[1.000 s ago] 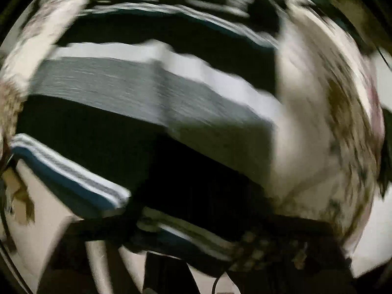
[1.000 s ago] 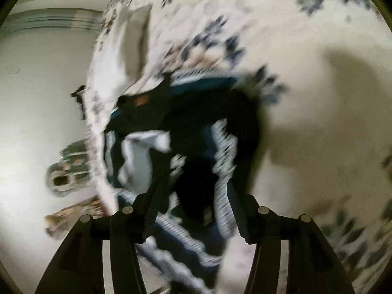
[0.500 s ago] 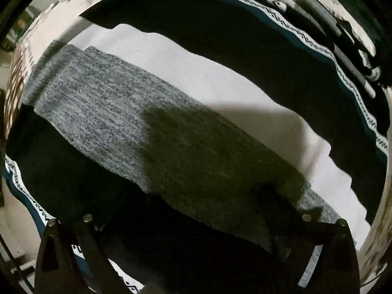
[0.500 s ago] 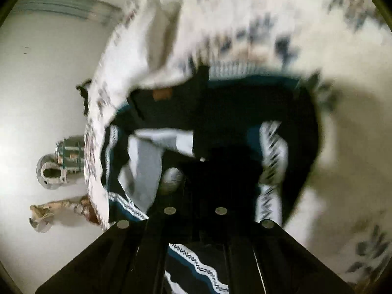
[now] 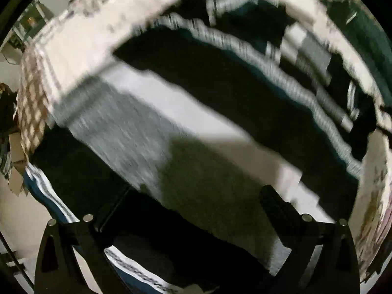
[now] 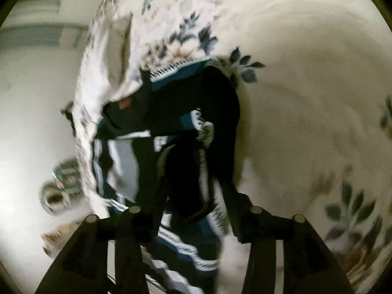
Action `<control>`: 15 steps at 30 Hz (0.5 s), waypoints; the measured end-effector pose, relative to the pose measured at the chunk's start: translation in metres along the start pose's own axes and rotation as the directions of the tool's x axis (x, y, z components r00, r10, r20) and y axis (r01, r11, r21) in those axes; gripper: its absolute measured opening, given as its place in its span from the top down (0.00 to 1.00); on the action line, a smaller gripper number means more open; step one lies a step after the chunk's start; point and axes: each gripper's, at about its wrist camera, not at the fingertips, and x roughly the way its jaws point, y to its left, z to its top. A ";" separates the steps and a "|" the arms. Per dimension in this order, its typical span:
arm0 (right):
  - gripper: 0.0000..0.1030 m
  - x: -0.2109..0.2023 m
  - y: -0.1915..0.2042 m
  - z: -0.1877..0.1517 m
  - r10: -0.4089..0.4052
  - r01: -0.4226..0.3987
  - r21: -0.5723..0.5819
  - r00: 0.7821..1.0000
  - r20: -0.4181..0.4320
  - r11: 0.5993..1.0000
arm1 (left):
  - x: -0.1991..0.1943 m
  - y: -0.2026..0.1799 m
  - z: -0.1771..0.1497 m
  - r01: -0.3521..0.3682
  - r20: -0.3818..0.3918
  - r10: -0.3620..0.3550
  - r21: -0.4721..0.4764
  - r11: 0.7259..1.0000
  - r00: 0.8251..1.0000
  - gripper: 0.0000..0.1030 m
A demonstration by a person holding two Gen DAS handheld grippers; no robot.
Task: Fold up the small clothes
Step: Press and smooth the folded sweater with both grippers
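Knitwear everywhere; a striped knit sweater in black, white, grey and teal bands (image 5: 186,112) lies spread on the cream floral bedspread (image 6: 306,78), filling the left wrist view; left gripper (image 5: 186,210) hangs right over it with jaws spread as wide as they go, nothing pinched; picture's pretty blurry. Right gripper (image 6: 196,196) has its jaws opening, a bunched black fold of the sweater between the fingers (image 6: 156,196); can't tell if the pads press on it.
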 end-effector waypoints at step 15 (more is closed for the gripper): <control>0.97 -0.013 0.075 -0.042 -0.056 0.037 0.081 0.966 0.251 0.996 | 0.009 -0.025 0.155 0.141 0.054 -0.146 0.088 0.986 0.988 0.00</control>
